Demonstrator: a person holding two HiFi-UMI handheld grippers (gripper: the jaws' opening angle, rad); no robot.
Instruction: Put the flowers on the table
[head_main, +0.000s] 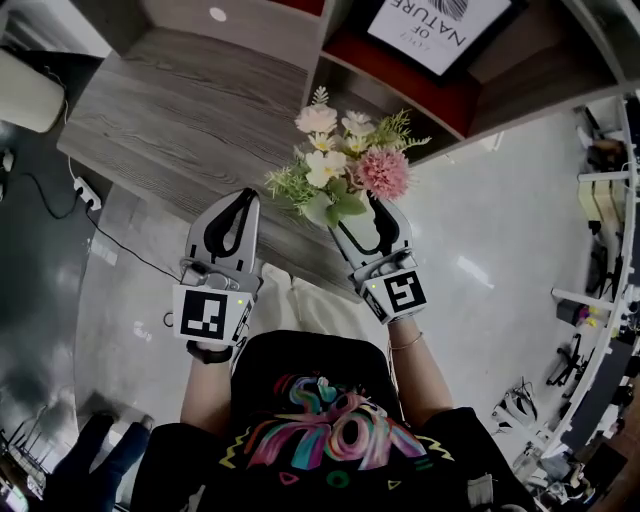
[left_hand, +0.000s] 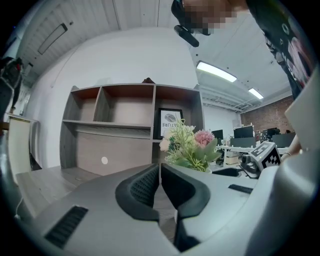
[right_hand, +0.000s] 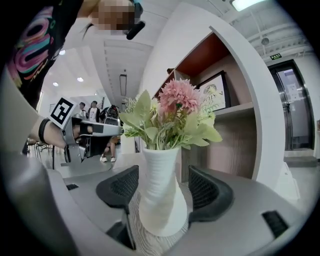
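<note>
Right gripper view — white vase (right_hand: 159, 195) stands on table (right_hand: 150, 244) between wide-parted jaws.

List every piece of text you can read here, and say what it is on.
"OF NATURE": on the framed print.
Small line above those words: too small to read.
Lettering on the shirt: too stylised to read.
The green sign: too small to read.
</note>
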